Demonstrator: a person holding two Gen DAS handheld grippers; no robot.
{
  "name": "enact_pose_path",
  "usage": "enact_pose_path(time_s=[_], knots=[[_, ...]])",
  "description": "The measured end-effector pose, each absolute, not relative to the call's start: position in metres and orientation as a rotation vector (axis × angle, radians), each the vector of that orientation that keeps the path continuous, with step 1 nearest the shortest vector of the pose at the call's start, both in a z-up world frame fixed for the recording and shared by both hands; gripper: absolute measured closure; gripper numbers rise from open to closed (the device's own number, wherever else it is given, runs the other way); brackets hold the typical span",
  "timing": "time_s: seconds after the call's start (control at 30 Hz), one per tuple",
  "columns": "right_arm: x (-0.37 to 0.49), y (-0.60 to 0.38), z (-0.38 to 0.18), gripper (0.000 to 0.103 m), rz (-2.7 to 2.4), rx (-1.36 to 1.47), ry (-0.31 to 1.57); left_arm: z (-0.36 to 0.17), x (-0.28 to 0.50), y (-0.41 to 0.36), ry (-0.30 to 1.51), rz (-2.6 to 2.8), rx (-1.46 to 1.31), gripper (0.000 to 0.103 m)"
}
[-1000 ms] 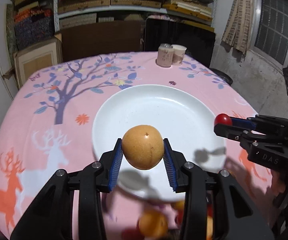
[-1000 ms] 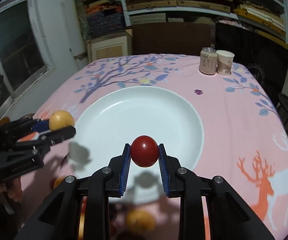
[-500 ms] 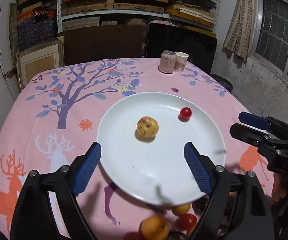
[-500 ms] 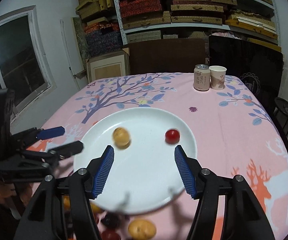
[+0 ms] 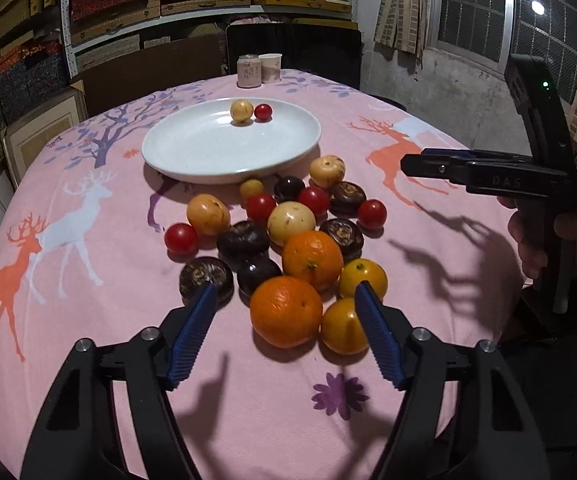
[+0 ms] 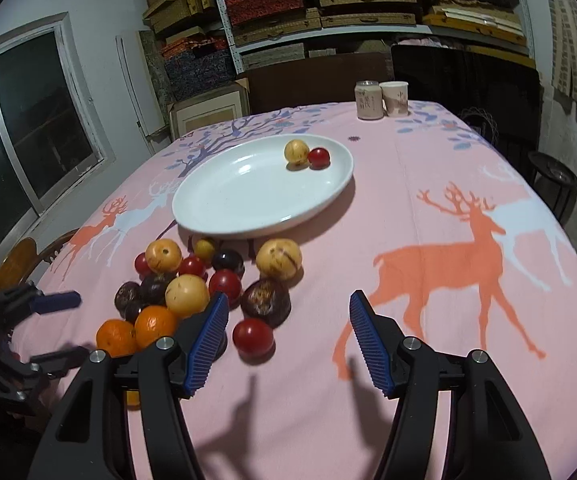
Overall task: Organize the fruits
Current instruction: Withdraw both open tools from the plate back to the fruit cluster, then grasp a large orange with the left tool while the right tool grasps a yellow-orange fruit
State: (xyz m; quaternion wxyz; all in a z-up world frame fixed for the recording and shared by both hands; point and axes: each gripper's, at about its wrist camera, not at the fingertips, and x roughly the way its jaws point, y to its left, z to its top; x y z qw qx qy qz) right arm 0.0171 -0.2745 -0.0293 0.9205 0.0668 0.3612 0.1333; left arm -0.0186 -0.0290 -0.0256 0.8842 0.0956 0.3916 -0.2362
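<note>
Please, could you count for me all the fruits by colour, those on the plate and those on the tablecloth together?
Red fruits: 5
Pale tan fruits: 5
Dark purple-brown fruits: 6
Large oranges: 2
Small yellow fruits: 2
Total: 20

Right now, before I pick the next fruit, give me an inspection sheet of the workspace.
Surface: table with pink deer-print cloth.
Job's things: white plate holds one yellow fruit and one small red fruit, side by side. The fruit pile lies on the cloth in front of the plate: oranges, yellow, red and dark fruits.
Clutter: can and paper cup at the far edge.
Grippers: left gripper closing, nothing gripped, over the nearest orange; right gripper open, empty.
Cables: nothing seen.
Surroundings: stacked shelves, windows, dark chair.
</note>
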Motion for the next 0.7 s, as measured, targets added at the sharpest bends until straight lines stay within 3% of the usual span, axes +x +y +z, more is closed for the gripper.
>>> enact_pose_path(time_s=[0.03,0.13,0.5,0.7], knots=[[0.014,-0.274,-0.03,0.04,0.274,0.14,0.746,-0.031,-0.015,-0.029,0.835,-0.485,0.188,0.049],[0.006,-0.272,-0.03,0.04,0.279,0.133,0.745,-0.046,-0.008,-0.028,0.873,-0.443,0.153,0.057],[-0.002,-0.265,-0.033,0.04,0.311,0.121,0.771,-0.058,0.002,-0.022,0.913,-0.429,0.04,0.057],[-0.014,-0.22,-0.046,0.04,0.542,-0.024,0.838,-0.041,-0.006,0.002,0.862,-0.395,-0.027,0.058]])
